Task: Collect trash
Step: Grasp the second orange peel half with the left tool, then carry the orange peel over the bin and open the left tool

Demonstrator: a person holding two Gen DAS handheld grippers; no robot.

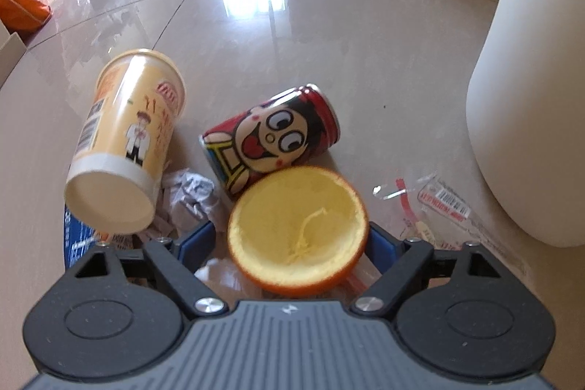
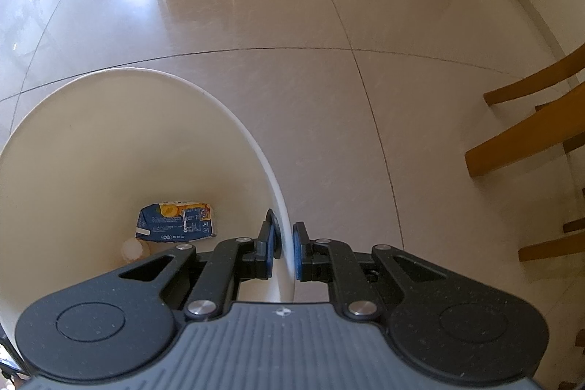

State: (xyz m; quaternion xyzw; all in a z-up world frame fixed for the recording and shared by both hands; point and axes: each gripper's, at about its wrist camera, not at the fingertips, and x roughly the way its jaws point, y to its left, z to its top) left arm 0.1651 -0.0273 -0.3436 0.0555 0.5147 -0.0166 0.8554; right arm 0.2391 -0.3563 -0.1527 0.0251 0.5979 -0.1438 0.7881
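Between left gripper (image 1: 292,243) fingers: orange peel (image 1: 297,229).

Cup (image 1: 124,141) left of can (image 1: 270,137), peel (image 1: 298,231) nearest, bin (image 1: 530,97) right

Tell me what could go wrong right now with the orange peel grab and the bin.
The orange peel half is a thin, hollow cup sitting between the left gripper jaws; squeezing may crush it or let it slip. It leans against the red can, which could roll. The right gripper pinches only the white bin rim, so the bin may tip.
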